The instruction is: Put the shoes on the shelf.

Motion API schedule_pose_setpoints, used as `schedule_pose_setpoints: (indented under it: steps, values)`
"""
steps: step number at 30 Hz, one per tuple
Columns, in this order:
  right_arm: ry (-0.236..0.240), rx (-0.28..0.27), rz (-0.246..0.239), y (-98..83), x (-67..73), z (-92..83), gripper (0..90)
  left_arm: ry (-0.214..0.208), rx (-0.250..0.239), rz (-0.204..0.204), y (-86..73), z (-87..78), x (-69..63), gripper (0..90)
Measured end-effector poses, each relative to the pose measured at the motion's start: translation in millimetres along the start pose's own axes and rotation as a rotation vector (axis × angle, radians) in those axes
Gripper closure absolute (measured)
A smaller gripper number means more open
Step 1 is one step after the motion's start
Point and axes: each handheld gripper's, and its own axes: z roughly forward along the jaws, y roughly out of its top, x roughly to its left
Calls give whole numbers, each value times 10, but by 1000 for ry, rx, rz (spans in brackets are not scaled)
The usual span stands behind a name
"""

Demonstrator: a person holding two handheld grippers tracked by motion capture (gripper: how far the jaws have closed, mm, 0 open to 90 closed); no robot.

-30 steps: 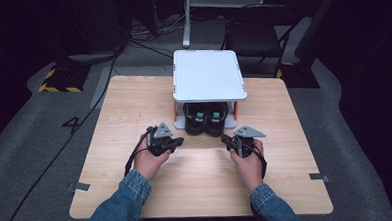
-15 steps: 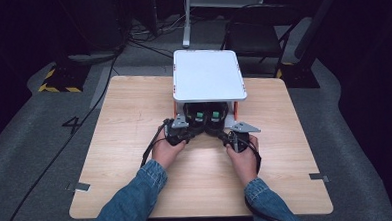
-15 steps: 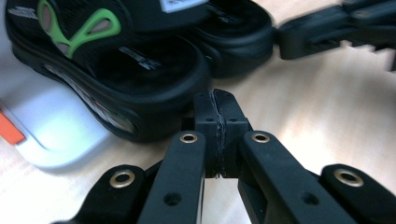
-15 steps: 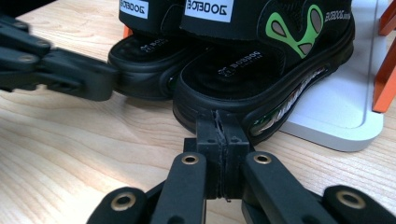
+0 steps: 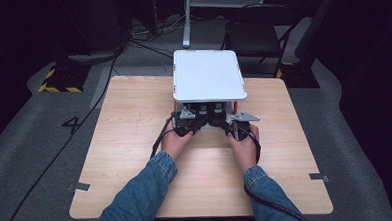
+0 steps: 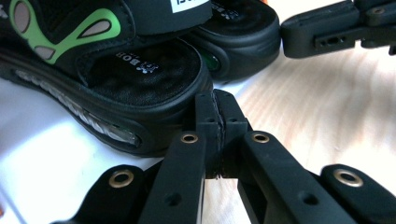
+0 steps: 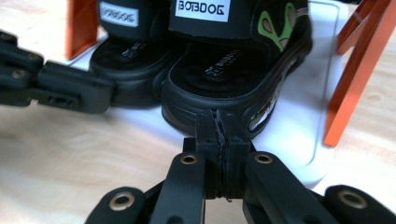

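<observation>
Left gripper view: shut jaws against sandal (image 6: 140,88).

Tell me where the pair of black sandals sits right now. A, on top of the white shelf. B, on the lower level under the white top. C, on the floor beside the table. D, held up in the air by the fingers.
B: the black sandals rest on the lower white board, beneath the white top of the rack, with both grippers' shut fingers at their heels.
</observation>
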Motion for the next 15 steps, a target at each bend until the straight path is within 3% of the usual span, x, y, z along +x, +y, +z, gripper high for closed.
schedule_pose_setpoints:
  steps: [3, 5, 6, 8, 11, 14, 15]
  values:
    - [-3, -2, 4, 55, -62, 73, 879, 24, 0, 1, 38, 43, 42, 894]
    - [-2, 0, 4, 83, -80, 117, 877, 45, 0, -35, 54, 60, 45, 893]
    - [0, -2, 2, 93, -80, 139, 877, 63, 1, 12, 73, 60, 92, 893]
    - [-3, -2, -9, 109, -73, 174, 876, 83, 3, 16, 87, 68, 117, 892]
    - [-2, -1, -16, 124, -45, 200, 832, 62, -4, 12, 83, 70, 128, 843]
    - [1, -23, -25, 82, -13, 179, 780, 58, -25, 11, 49, 14, 72, 724]
    - [7, -28, -27, 71, -5, 156, 769, 46, -32, -10, 36, -18, 41, 704]
